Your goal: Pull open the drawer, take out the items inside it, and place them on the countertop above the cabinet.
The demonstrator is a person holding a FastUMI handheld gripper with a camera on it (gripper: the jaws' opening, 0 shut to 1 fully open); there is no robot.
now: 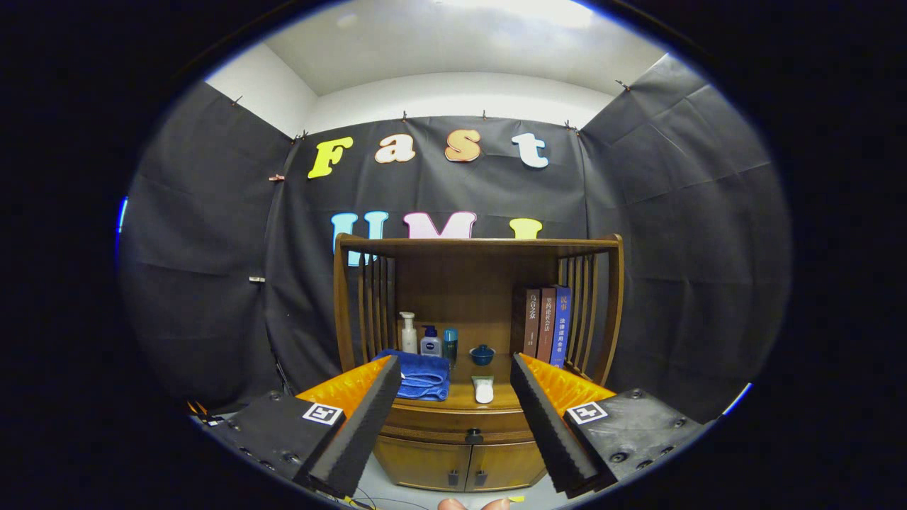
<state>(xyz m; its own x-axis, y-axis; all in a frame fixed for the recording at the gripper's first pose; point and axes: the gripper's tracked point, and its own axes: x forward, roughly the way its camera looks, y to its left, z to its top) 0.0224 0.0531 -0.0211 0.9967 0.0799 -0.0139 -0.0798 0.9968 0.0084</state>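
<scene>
A wooden cabinet (pixel 468 439) stands against the booth wall, some way beyond my fingers. Its drawer (pixel 453 423) is shut, with a dark knob (pixel 473 436) at the middle of its front. Above the drawer lies the countertop (pixel 460 398), under a wooden shelf frame with slatted sides. My gripper (pixel 453 372) is open, its two black ribbed fingers (pixel 365 425) spread wide to either side of the drawer front, touching nothing. The drawer's contents are hidden.
On the countertop lie a folded blue towel (pixel 423 375), a small white object (pixel 483 389), three bottles (pixel 429 342), a small blue lidded cup (pixel 482 354) and three upright books (pixel 545 324). Two lower cabinet doors (pixel 464 466) sit below the drawer. Fingertips of a hand (pixel 473 504) show below.
</scene>
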